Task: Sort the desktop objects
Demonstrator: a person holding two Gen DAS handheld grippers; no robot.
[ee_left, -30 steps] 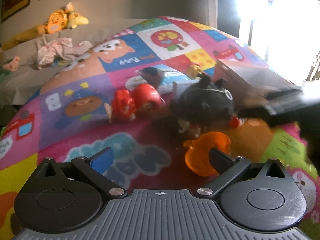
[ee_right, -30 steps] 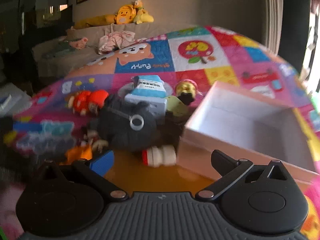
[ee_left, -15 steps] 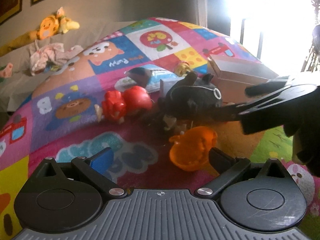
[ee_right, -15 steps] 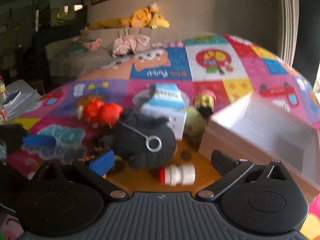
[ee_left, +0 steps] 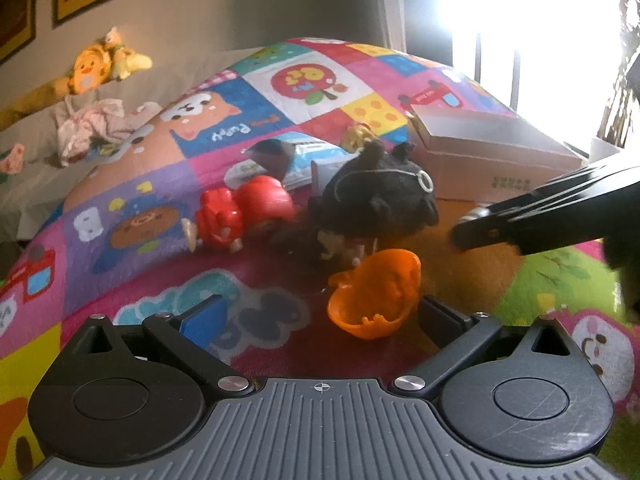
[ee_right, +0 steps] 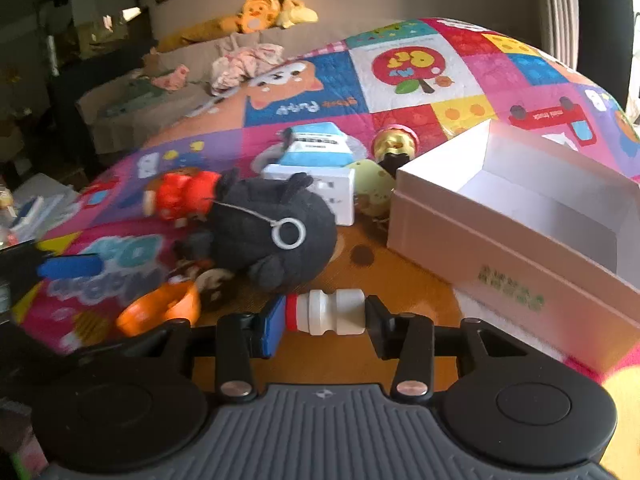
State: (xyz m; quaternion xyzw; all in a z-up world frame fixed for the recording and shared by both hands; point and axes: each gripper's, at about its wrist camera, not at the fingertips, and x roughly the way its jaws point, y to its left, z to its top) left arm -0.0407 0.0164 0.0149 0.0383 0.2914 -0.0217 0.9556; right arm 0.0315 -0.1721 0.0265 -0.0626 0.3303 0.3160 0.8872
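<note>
Right now, a small white bottle with a red cap (ee_right: 325, 312) lies on its side, pinched end to end between the fingers of the right gripper (ee_right: 324, 316), low over an orange patch of the quilted play mat (ee_right: 400, 276) that serves as the surface. Just behind it sits a round black plush toy (ee_right: 272, 236) with a white ring on a cord. To the right, close by, stands an open white box (ee_right: 500, 252), its visible interior holding nothing (probably the sorting destination, though that is a judgement). Farther back are a blue and white carton (ee_right: 316, 148), a pale green egg-shaped toy (ee_right: 370, 190) and a small gold figure (ee_right: 396, 146). A red toy figure (ee_right: 180, 196) lies to the left of the plush.

Nearer on the left, an orange plastic cup-shaped toy (ee_left: 376, 296) rests on the mat just in front of the left gripper (ee_left: 320, 320), whose fingers are spread wide and hold nothing.

The main risk: the bottle is gripped only at its two ends, so its smooth, rounded plastic could slip or pivot out during the lift. A low carry could also knock the box's near wall. The two grippers work close together and could collide.
</note>
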